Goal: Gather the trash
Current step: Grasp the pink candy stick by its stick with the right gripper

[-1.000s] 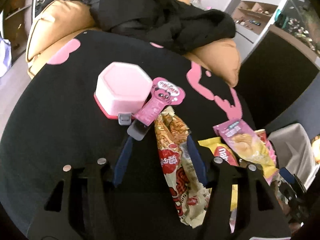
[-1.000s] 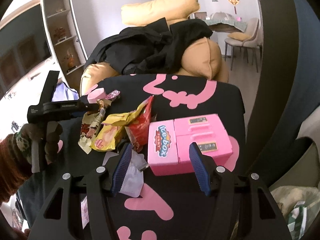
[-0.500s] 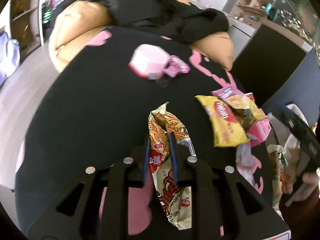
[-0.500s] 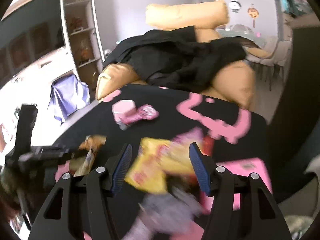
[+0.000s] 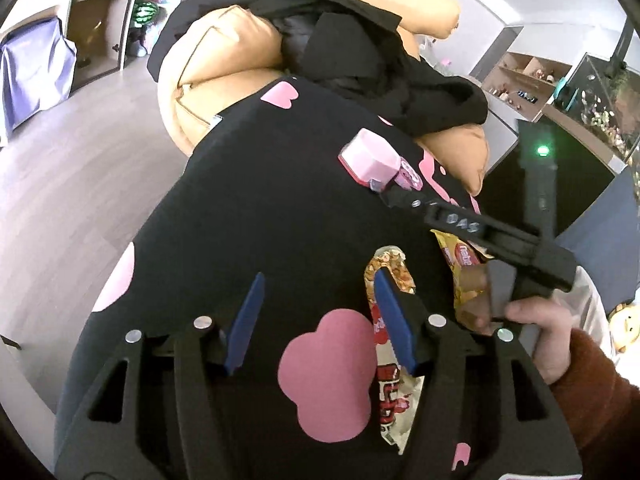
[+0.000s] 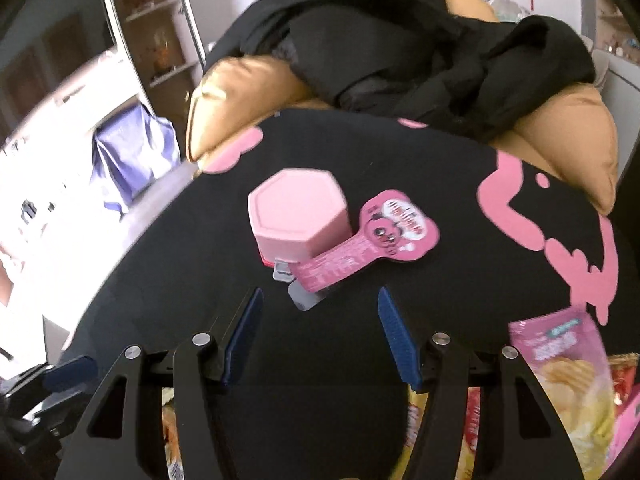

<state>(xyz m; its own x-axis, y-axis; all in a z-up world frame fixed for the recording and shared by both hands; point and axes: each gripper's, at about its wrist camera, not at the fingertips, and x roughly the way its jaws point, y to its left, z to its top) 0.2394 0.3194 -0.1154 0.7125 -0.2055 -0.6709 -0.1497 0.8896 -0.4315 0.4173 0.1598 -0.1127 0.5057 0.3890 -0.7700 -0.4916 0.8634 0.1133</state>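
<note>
So the big change from half a second back: the left gripper (image 5: 320, 320) had its jaws pinched on the orange-and-red noodle wrapper (image 5: 390, 276), and now they're spread wide with nothing between them. The wrapper lies on the black tablecloth (image 5: 260, 220) off at about 3 o'clock of the gripper, tucked under and against the right finger rather than between the two, so I'd say it got let go or slipped, and that piece isn't collected yet. Meanwhile the right gripper (image 6: 320, 336) has swung over from the snack pile and is also wide open, holding nothing, lined up on the pink hexagonal box (image 6: 298, 216) at roughly 12 o'clock, with the pink tag-shaped package (image 6: 372, 244) leaning on the box just right of it at 1 o'clock. The pink chip bag (image 6: 568, 376) sits at its 4 o'clock near the cloth edge, and a yellow wrapper (image 5: 460, 256) shows in the left view at 2 o'clock, partly hidden by the other gripper body. My read: trash is all still on the table, and the left side needs a re-grab before anything goes anywhere.
</note>
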